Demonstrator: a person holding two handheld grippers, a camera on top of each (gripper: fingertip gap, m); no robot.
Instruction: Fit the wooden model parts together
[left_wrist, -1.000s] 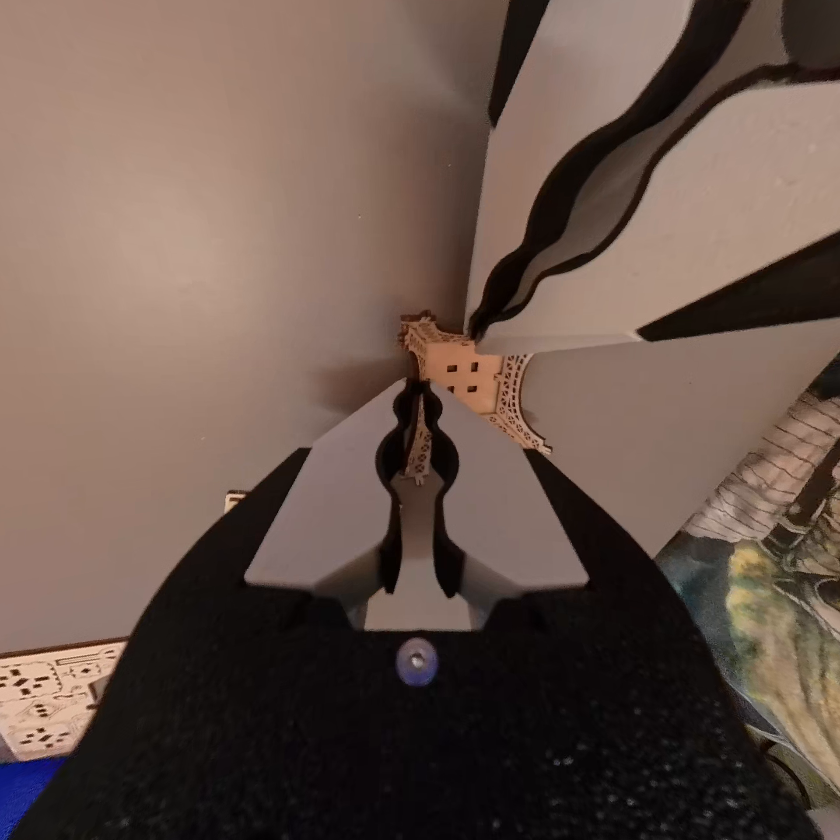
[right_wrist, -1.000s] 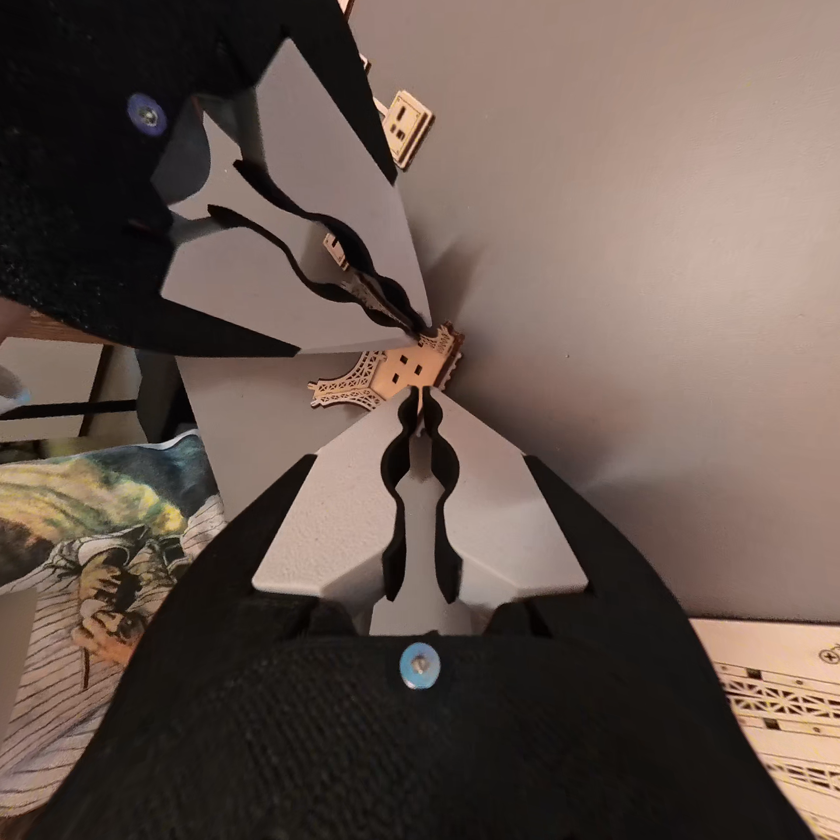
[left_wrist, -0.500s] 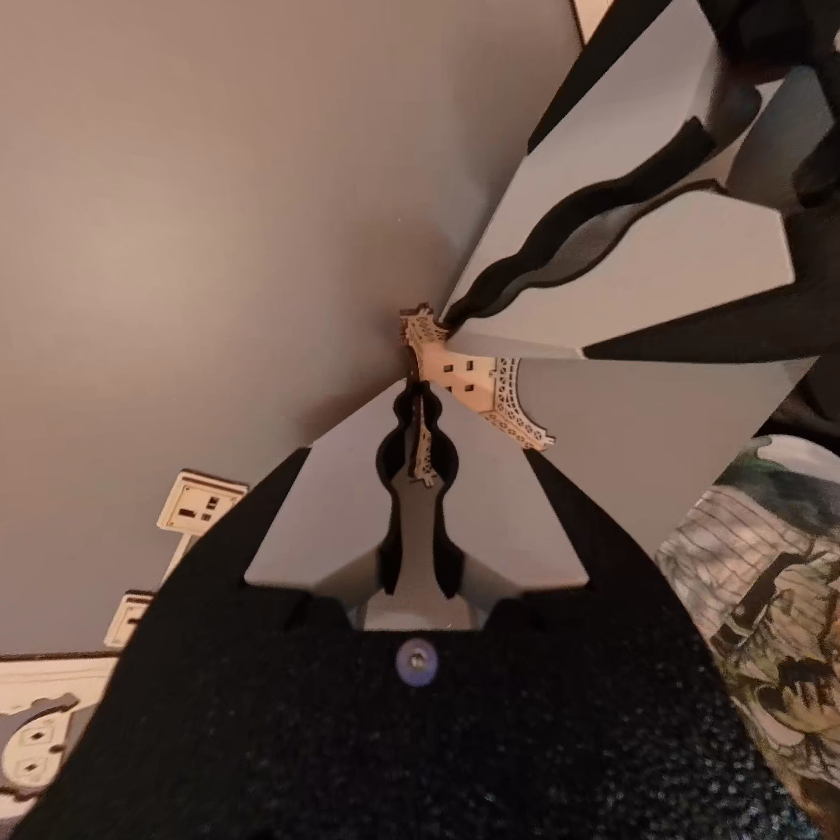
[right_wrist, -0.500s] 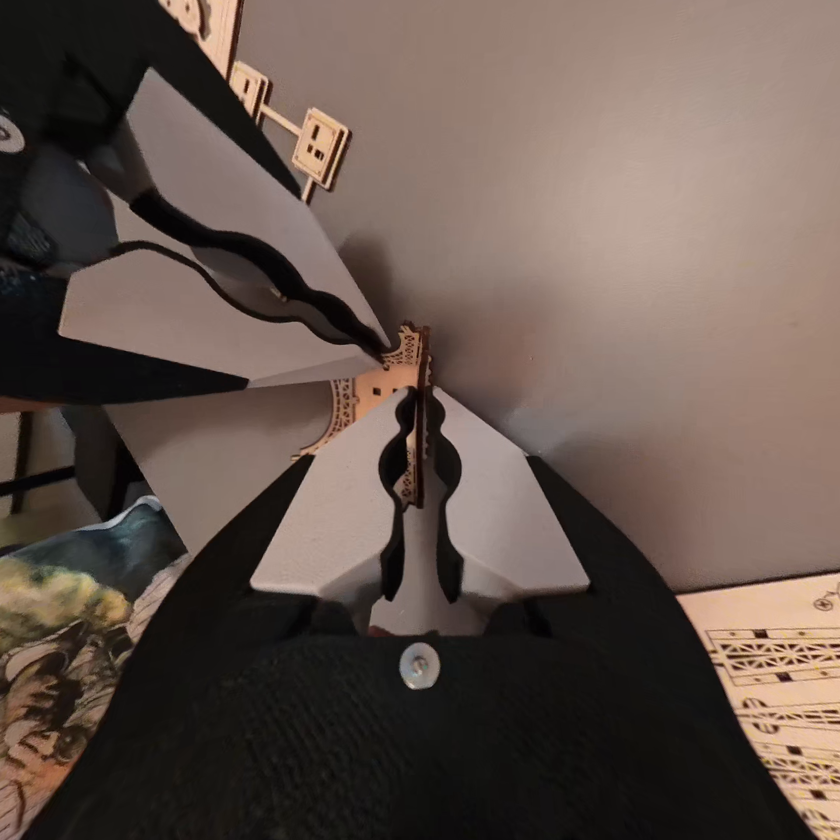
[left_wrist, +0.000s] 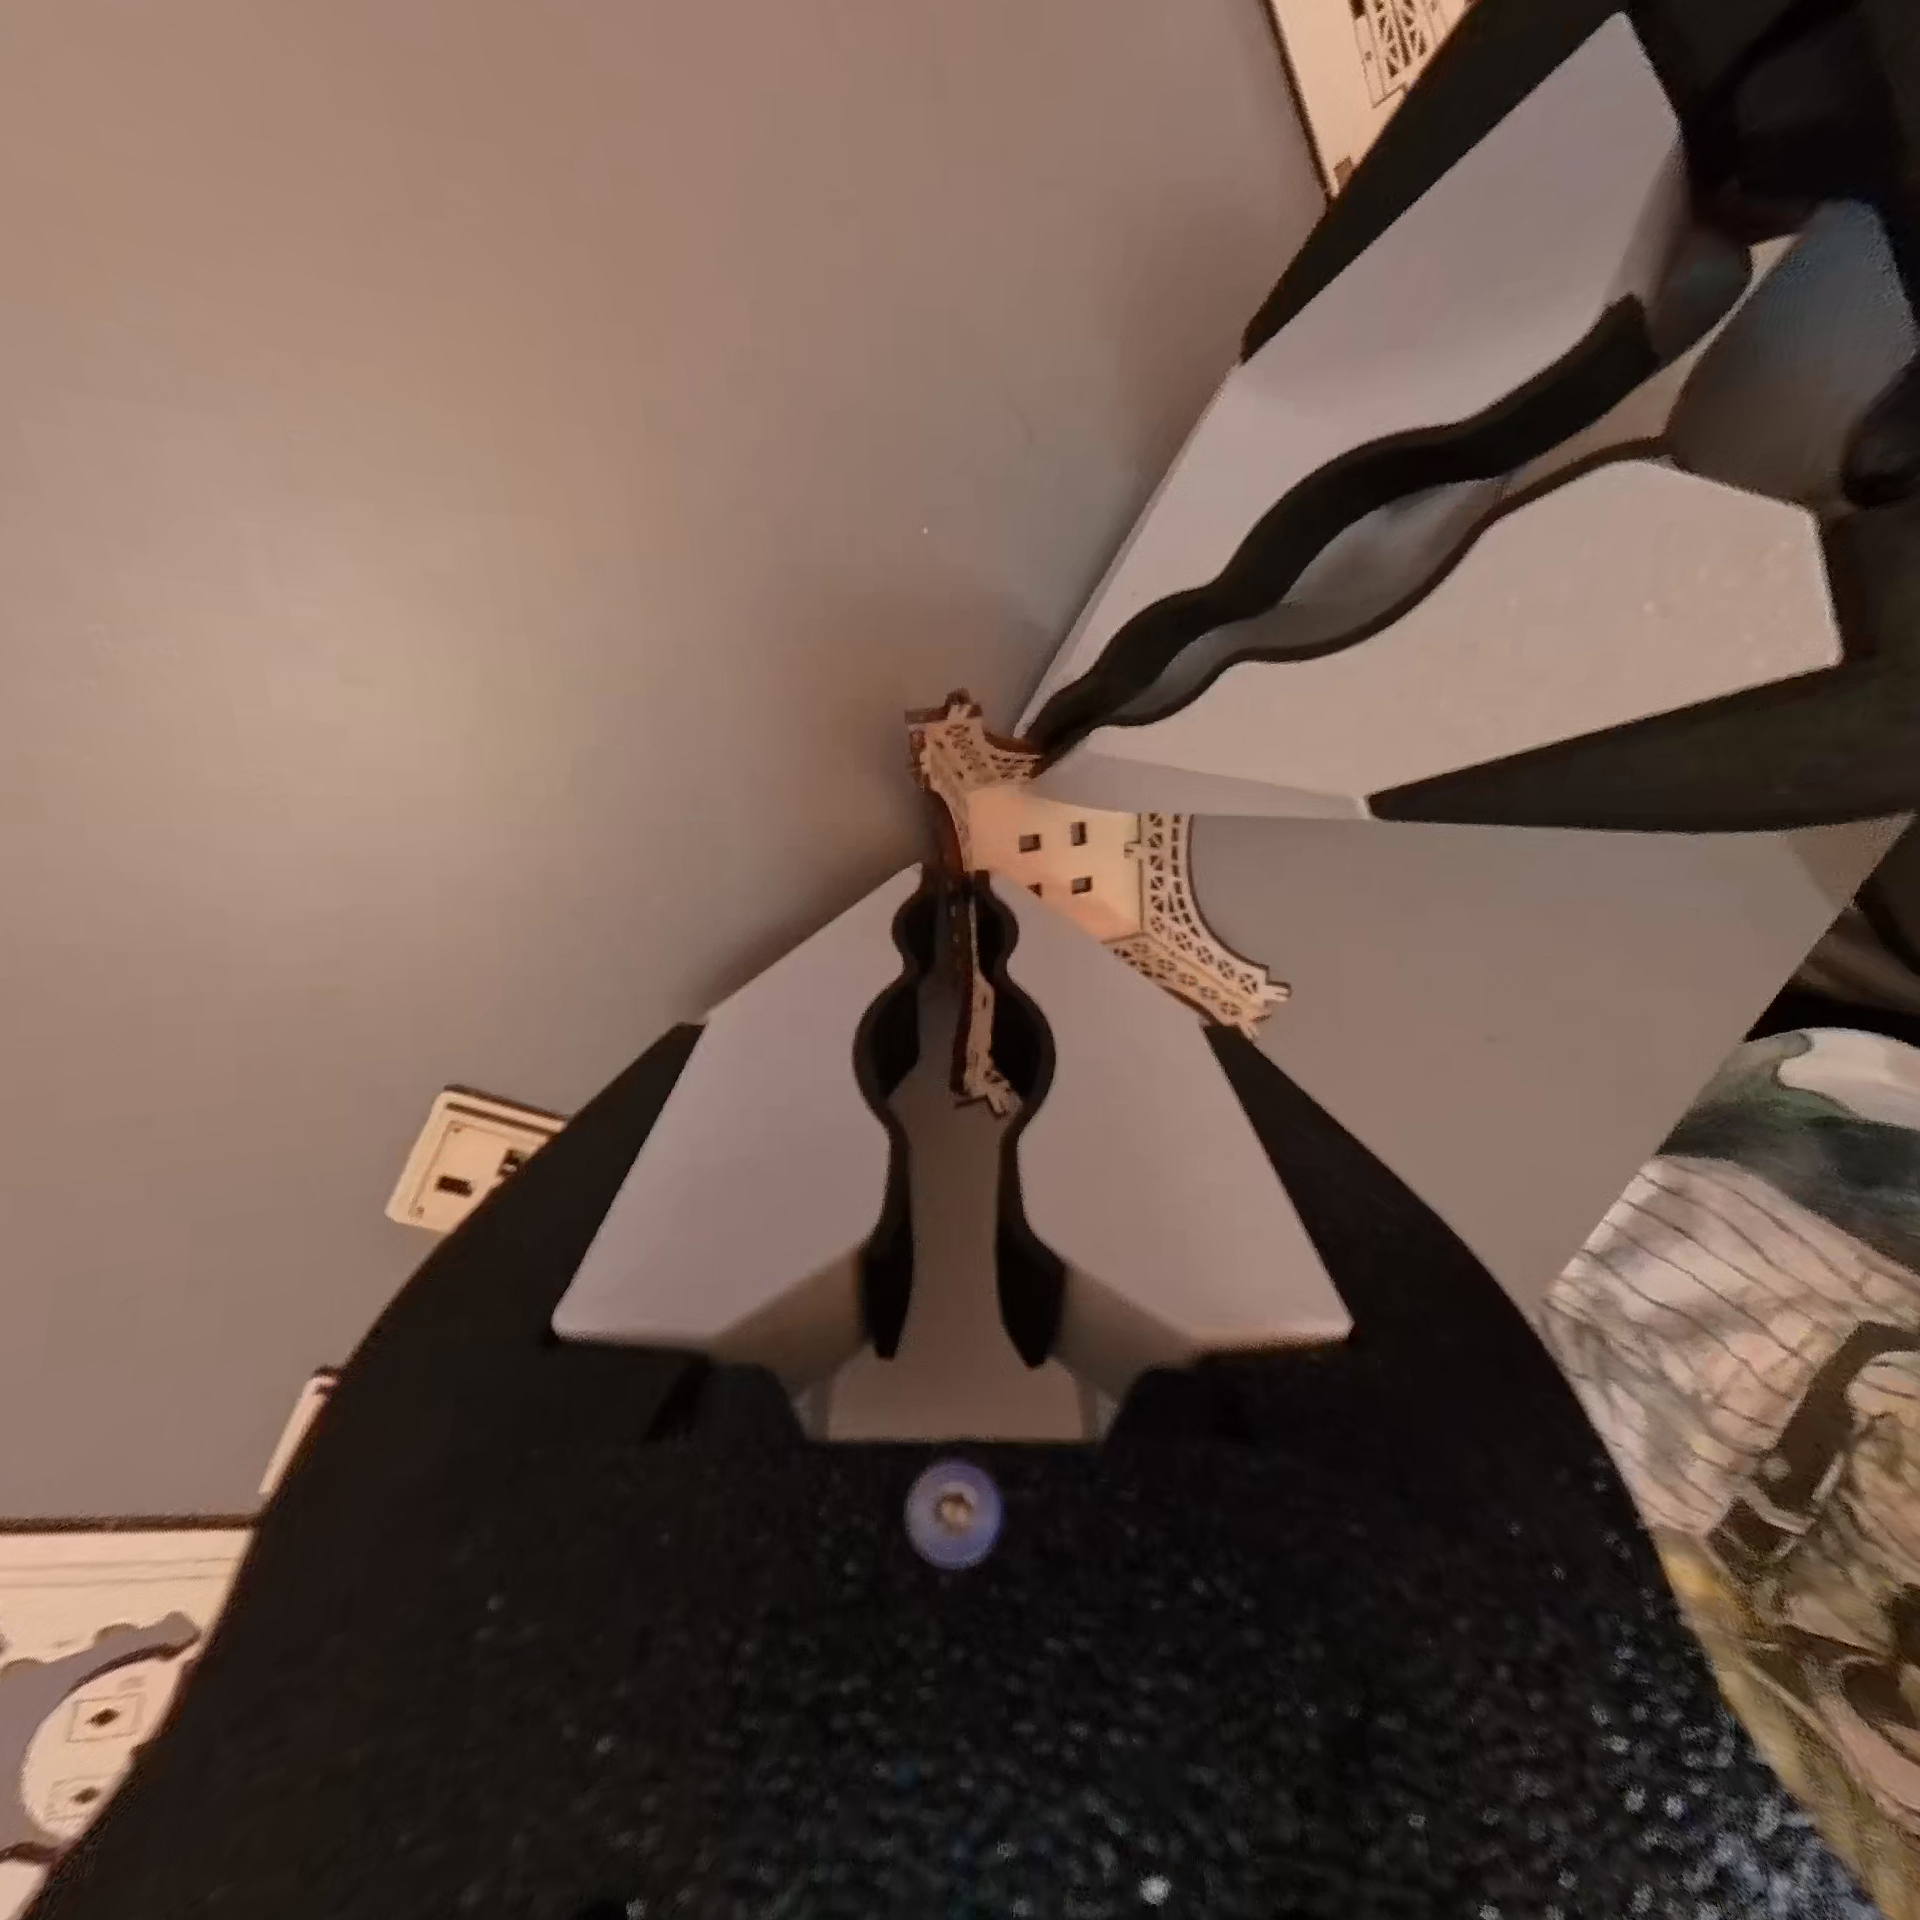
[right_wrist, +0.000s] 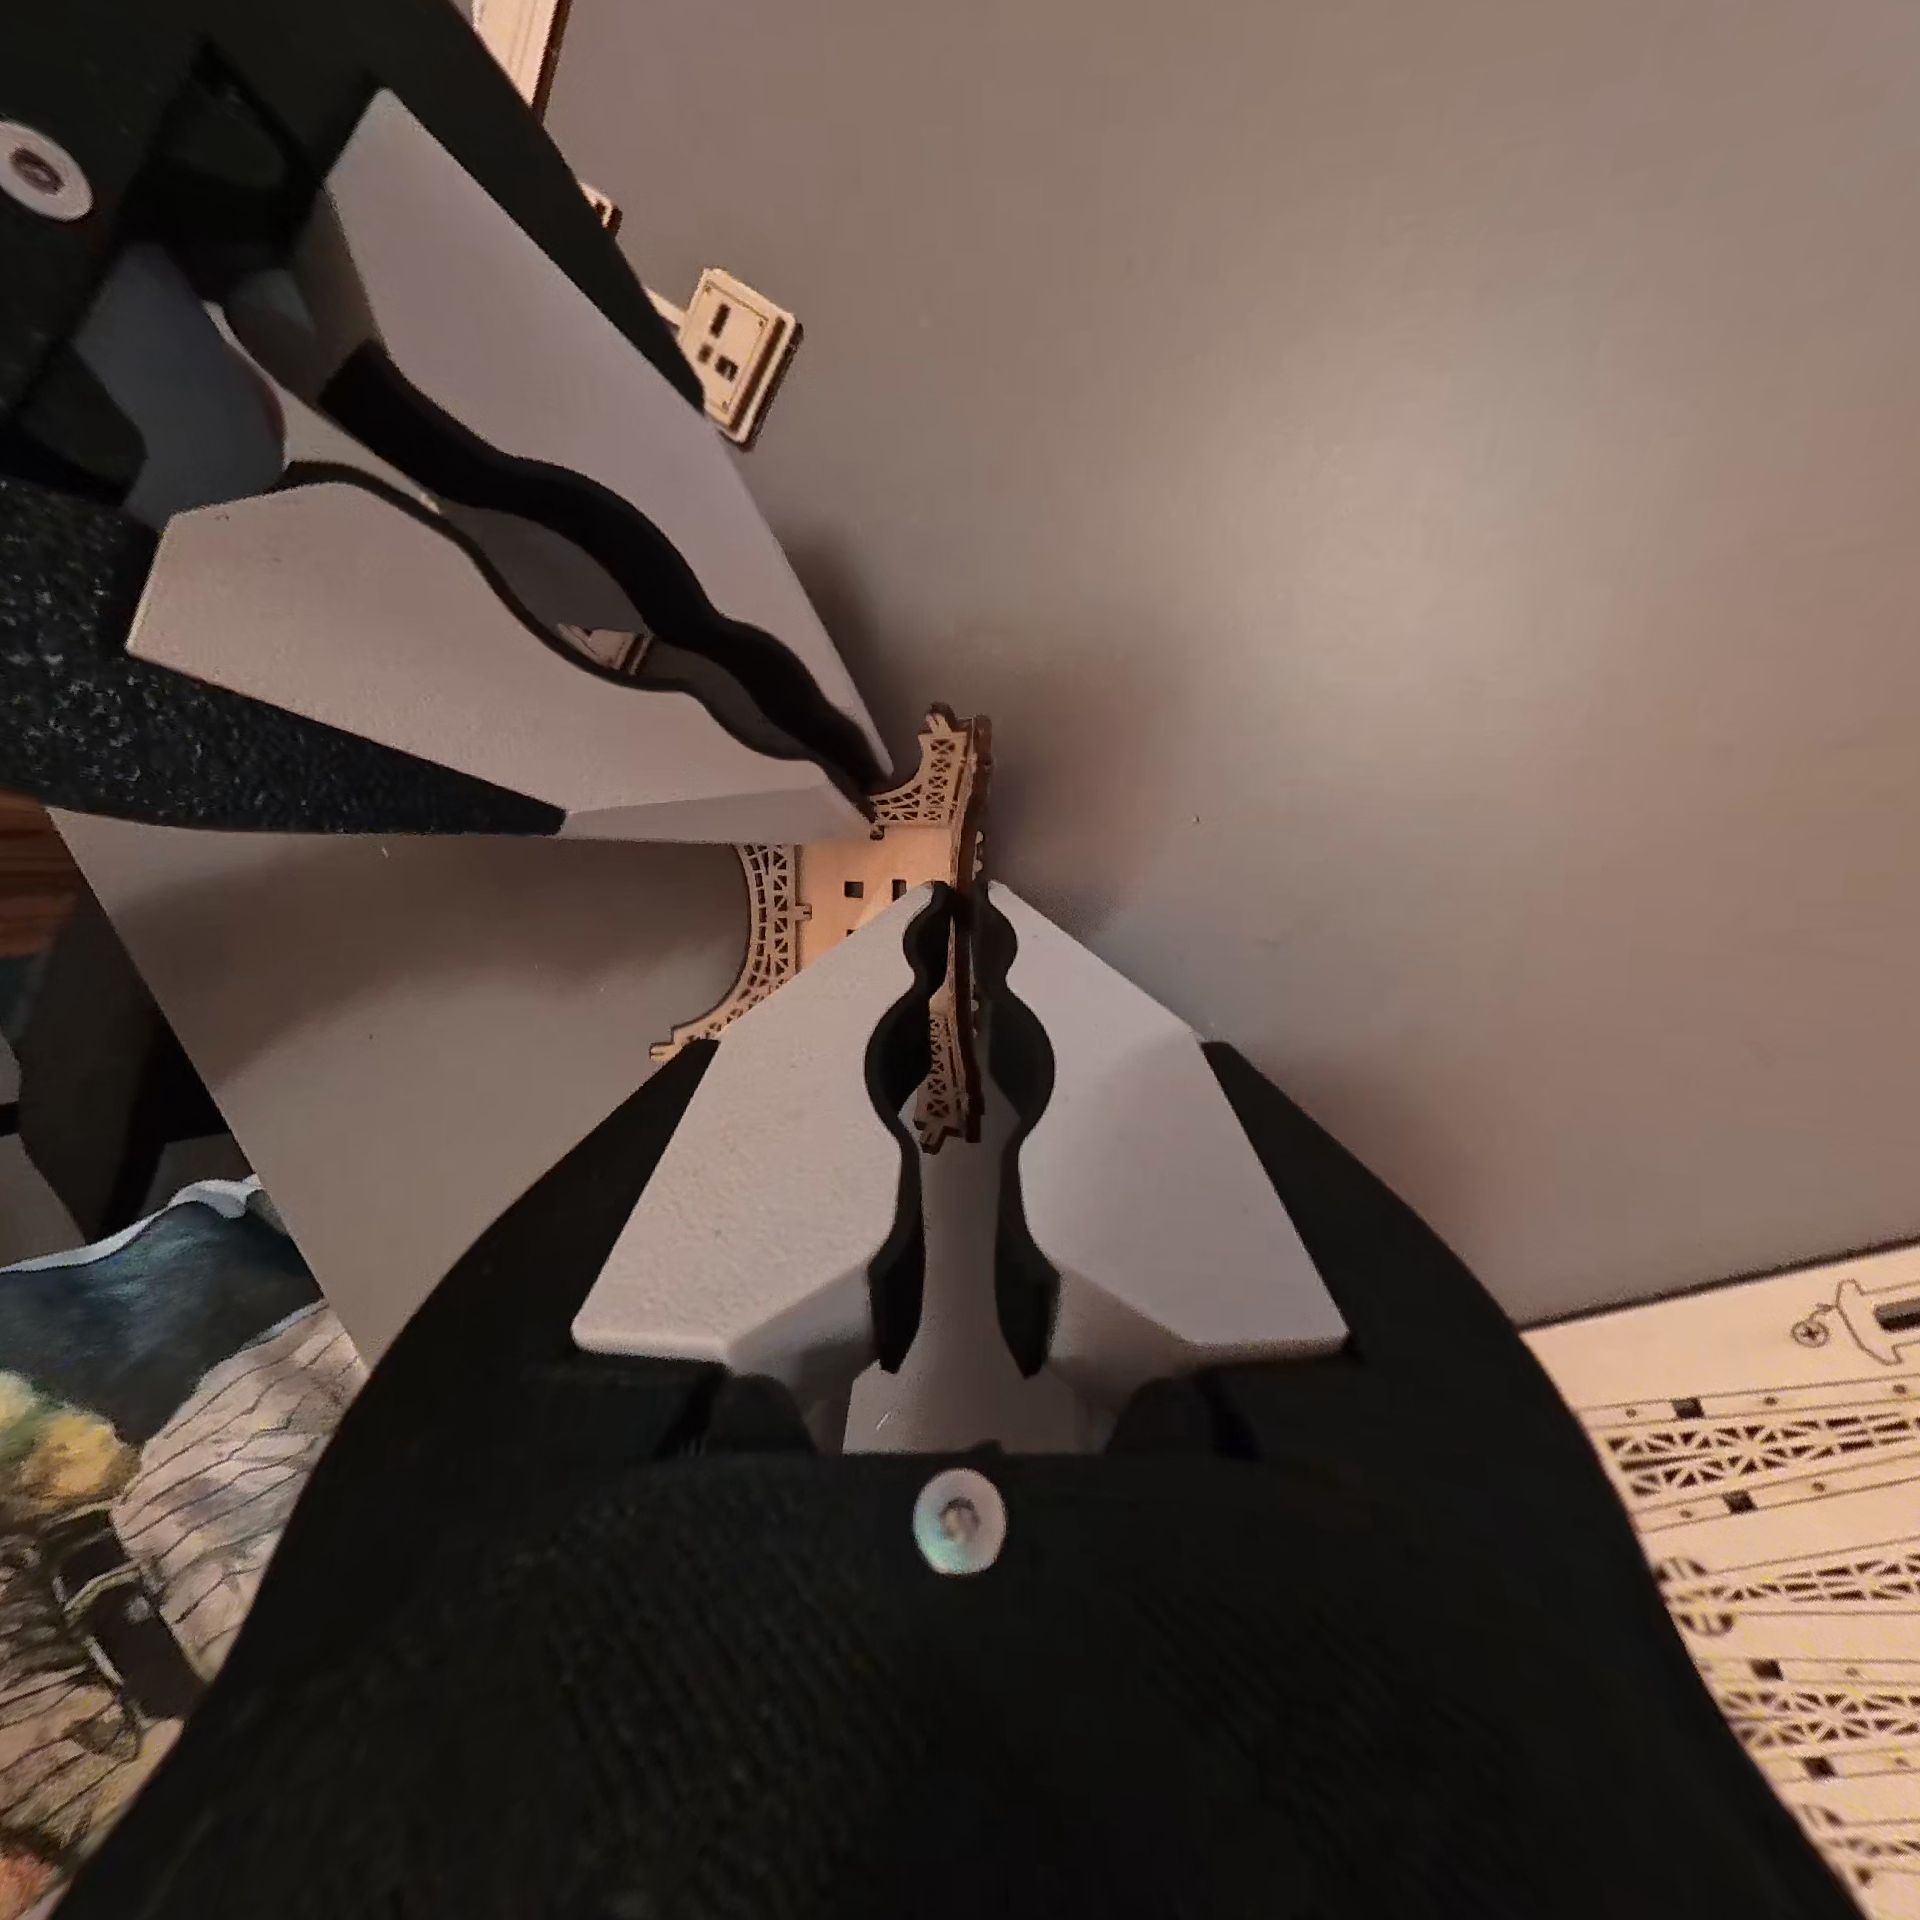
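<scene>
Grey tabletop (left_wrist: 468, 520) seen behind both grippers. Punched wooden sheet (right_wrist: 1766, 1475) lain at near right edge. Left gripper (left_wrist: 961, 883) clamped on thin lattice wooden panel (left_wrist: 971, 1023), held edge-on between pads. Right gripper (right_wrist: 961, 894) clamped on second lattice panel (right_wrist: 951, 1060). Both panels met at slotted arched wooden base piece (left_wrist: 1081, 862), just past fingertips. Small square wooden part (right_wrist: 738, 353) lain apart on table.

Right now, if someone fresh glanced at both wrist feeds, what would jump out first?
First, the two grippers meeting tip to tip at centre over the grey table: the left gripper and right gripper each have their jaws shut on a thin lattice wooden part. Between them sits the pale slotted panel, joined to those lattice pieces. Next, the laser-cut parts sheet at the right view's lower right.
</scene>
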